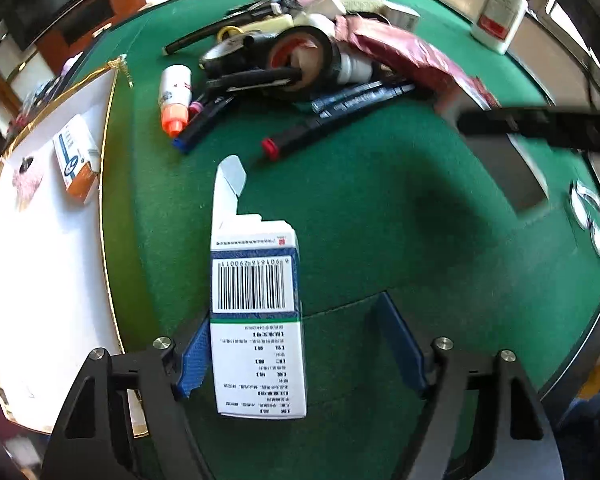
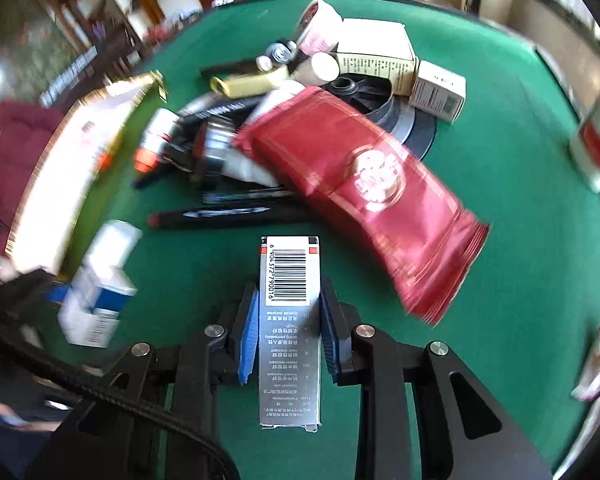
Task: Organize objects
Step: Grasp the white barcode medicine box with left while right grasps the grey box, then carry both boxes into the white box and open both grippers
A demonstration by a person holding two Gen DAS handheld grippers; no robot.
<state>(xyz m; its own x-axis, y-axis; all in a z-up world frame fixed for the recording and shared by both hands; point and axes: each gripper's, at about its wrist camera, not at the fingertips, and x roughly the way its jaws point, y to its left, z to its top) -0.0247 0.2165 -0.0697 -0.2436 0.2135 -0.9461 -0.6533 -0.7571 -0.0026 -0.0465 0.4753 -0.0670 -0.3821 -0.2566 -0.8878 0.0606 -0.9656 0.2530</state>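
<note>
A white and blue medicine box (image 1: 256,320) with a barcode lies on the green table (image 1: 380,208), its top flap open. My left gripper (image 1: 300,320) stands open around it; the left pad (image 1: 196,352) is at the box's side and the right pad (image 1: 400,340) is well clear. The same box shows blurred at the left of the right wrist view (image 2: 100,292). My right gripper (image 2: 289,292) is shut on a narrow grey box (image 2: 290,344) with a barcode, both blue pads against its long sides. In the left wrist view that grey box (image 1: 512,168) appears at the right.
A white tray with a gold rim (image 1: 40,280) at the left holds an orange and white box (image 1: 78,160) and a pink item (image 1: 28,178). A pile with a tape roll (image 1: 300,60), markers (image 1: 312,128), a dropper bottle (image 1: 175,96) and a red packet (image 2: 360,176) lies ahead. A white bottle (image 1: 498,12) stands far right.
</note>
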